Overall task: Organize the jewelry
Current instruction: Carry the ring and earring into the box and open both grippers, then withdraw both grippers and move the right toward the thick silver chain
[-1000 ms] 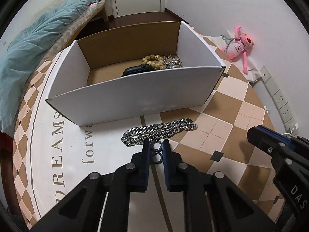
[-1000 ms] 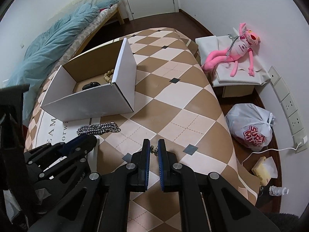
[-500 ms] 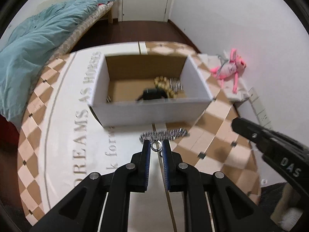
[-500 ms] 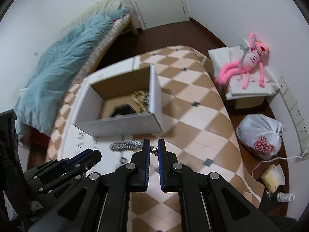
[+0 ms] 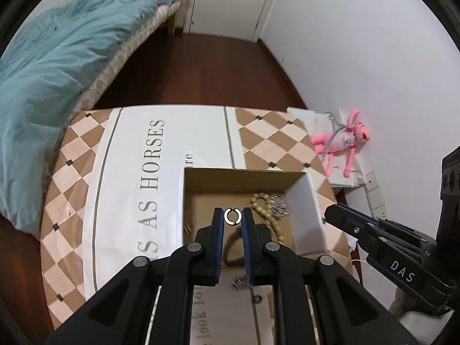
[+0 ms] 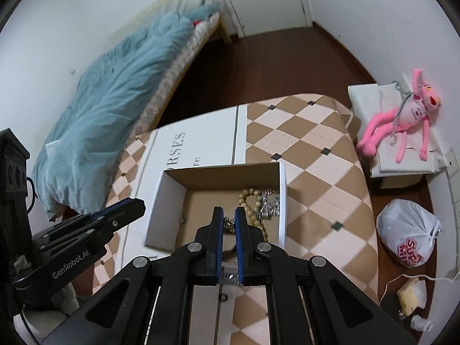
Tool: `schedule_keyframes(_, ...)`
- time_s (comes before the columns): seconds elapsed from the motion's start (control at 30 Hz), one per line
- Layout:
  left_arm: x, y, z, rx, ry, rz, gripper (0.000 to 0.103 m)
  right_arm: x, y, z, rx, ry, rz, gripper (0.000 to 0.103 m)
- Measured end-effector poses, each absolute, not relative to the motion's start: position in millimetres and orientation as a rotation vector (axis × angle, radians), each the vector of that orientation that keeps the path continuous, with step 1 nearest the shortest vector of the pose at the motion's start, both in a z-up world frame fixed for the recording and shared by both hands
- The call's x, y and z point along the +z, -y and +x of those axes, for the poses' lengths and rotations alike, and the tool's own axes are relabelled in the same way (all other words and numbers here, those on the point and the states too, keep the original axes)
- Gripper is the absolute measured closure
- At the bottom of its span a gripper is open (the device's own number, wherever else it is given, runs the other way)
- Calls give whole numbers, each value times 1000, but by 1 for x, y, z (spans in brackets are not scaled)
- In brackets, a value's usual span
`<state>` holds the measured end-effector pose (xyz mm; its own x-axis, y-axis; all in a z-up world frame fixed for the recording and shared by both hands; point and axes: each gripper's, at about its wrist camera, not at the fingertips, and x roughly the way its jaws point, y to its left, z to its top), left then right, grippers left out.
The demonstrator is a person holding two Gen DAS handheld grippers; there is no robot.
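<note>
My left gripper is shut on a small silver ring and holds it above the open cardboard box. My right gripper is shut on a small metal trinket, also above the box. In the box lie a wooden bead bracelet, a silver chain and a dark band. A thick silver chain and a small dark ring lie on the table in front of the box.
The table has a checked cloth with lettering. A bed with a teal blanket is on the left. A pink plush toy lies on a white box at the right. A white plastic bag sits on the floor.
Both grippers have risen from the table and moved forward over the box. The left gripper lifted the silver ring off the table; the thick chain stayed behind.
</note>
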<state>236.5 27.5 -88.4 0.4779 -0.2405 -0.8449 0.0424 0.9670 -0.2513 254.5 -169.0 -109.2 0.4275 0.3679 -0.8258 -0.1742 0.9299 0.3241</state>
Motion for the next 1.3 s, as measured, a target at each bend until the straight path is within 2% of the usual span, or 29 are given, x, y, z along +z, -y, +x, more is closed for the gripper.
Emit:
schedule_keyframes(0.27, -112, -28, 275, -142, -1182, -174, 92, -138, 154, 305, 334, -1230, 128, 94)
schedule_keyframes(0.37, -113, -29, 282, -112, -1201, -153, 86, -144, 150, 315, 328, -1273, 113, 93)
schedule_keyframes(0.4, -112, -30, 284, -99, -1199, -137, 73, -145, 149, 317, 326, -1282, 107, 91)
schedule_keyframes(0.43, -110, -31, 285, -79, -1192, -125, 51, -146, 149, 318, 321, -1284, 103, 84)
schedule_keyframes(0.47, -108, -33, 285, -73, -1180, -124, 41, -145, 149, 319, 316, -1285, 103, 75)
schedule_keyframes(0.5, -105, -35, 284, -66, -1165, -125, 29, -145, 149, 320, 312, -1283, 105, 71)
schedule_keyframes(0.53, -103, -37, 285, -55, -1158, -122, 28, -144, 150, 320, 307, -1281, 103, 67)
schedule_keyframes(0.63, -102, -42, 285, -33, -1159, -112, 27, -140, 151, 321, 295, -1274, 93, 65)
schedule_keyframes(0.67, -102, -42, 285, -22, -1161, -106, 23, -138, 151, 320, 287, -1266, 80, 65)
schedule_keyframes(0.7, -103, -44, 284, -9, -1161, -100, 13, -136, 152, 319, 281, -1261, 76, 63)
schedule_keyframes(0.73, -103, -45, 282, 0, -1157, -95, 7, -135, 152, 318, 275, -1259, 73, 54)
schedule_keyframes(0.77, -103, -45, 280, 9, -1153, -90, 7, -133, 153, 317, 261, -1253, 60, 41)
schedule_keyframes(0.83, -104, -46, 275, 32, -1143, -79, 7, -130, 154, 312, 238, -1236, 33, 28)
schedule_keyframes(0.87, -105, -47, 273, 37, -1138, -75, 6, -129, 154, 310, 218, -1232, 10, 22)
schedule_keyframes(0.93, -107, -46, 268, 50, -1133, -65, 5, -131, 155, 303, 183, -1231, -26, 16)
schedule_keyframes(1.3, -100, -36, 250, 52, -1106, -36, 3, -129, 163, 282, 111, -1208, -80, 9)
